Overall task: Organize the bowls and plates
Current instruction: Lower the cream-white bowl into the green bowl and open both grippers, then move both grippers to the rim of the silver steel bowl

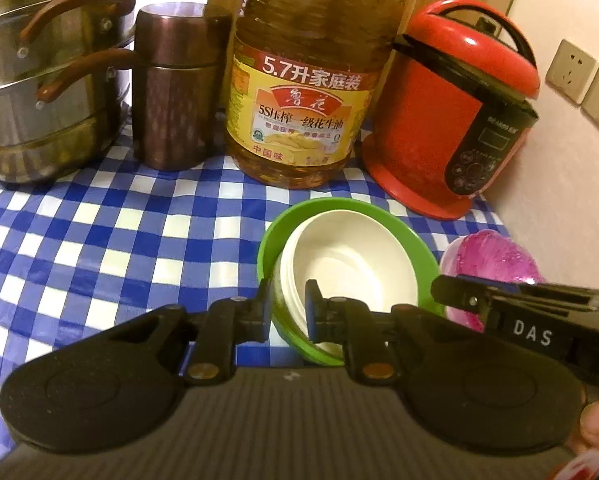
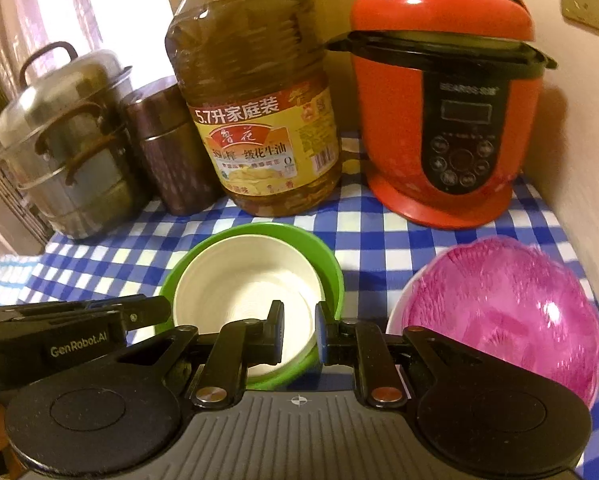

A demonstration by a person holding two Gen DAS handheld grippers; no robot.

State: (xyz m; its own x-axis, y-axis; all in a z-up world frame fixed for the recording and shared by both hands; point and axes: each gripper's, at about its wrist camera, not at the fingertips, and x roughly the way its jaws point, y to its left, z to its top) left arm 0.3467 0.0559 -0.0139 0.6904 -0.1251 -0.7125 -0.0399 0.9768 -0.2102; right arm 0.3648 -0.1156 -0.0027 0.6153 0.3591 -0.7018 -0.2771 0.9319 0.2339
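On checked cloth before the oil jug (image 1: 307, 76): white bowl (image 1: 351, 264) nested in green bowl (image 1: 427, 264). Left gripper (image 1: 288, 312) pinching both near rims, right gripper (image 2: 298, 330) clamping likewise. Lift evenly, level, clear of pink bowl (image 2: 503, 304).

Checked tablecloth (image 2: 363, 216) carries green bowl (image 2: 327, 264), pink bowl (image 2: 499, 300).

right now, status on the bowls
Left gripper shut on green bowl rim; right gripper shut on white bowl. White nested in green. Pink bowl alongside.
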